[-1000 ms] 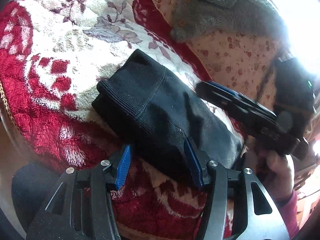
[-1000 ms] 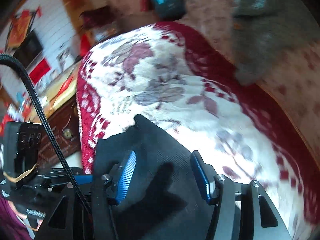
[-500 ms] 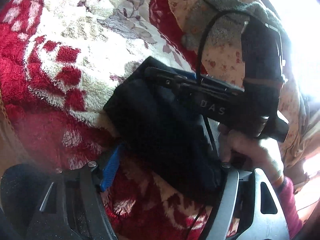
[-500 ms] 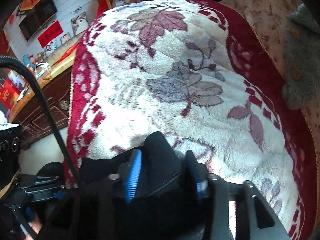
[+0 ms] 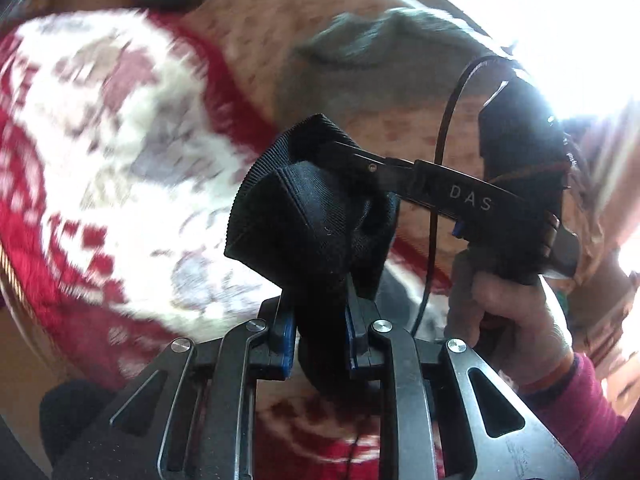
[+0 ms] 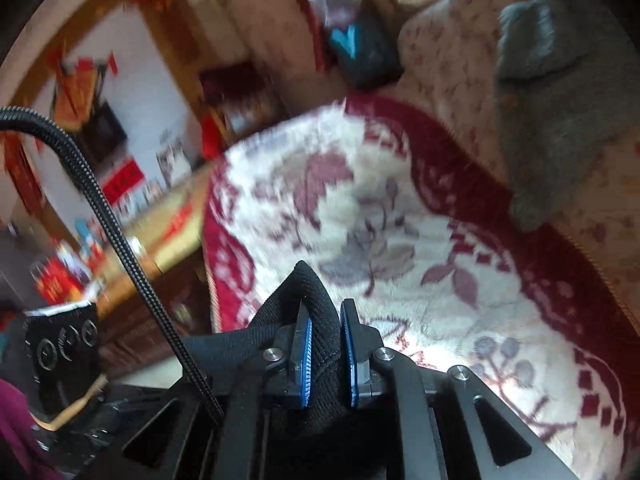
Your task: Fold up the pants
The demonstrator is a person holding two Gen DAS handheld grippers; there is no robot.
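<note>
Your left gripper [image 5: 320, 326] and right gripper [image 6: 325, 354] are both clamped on the folded black pants [image 5: 312, 216], lifted above the blanket [image 6: 400, 216].

I'm squeezing my left gripper [image 5: 320, 330] tight on the pants [image 5: 312, 216], blue pads pressing in from both sides. My right gripper [image 6: 325, 354] is clamping the ribbed edge too, and my right hand [image 5: 508, 320] is gripping its handle just beside the left one.
</note>
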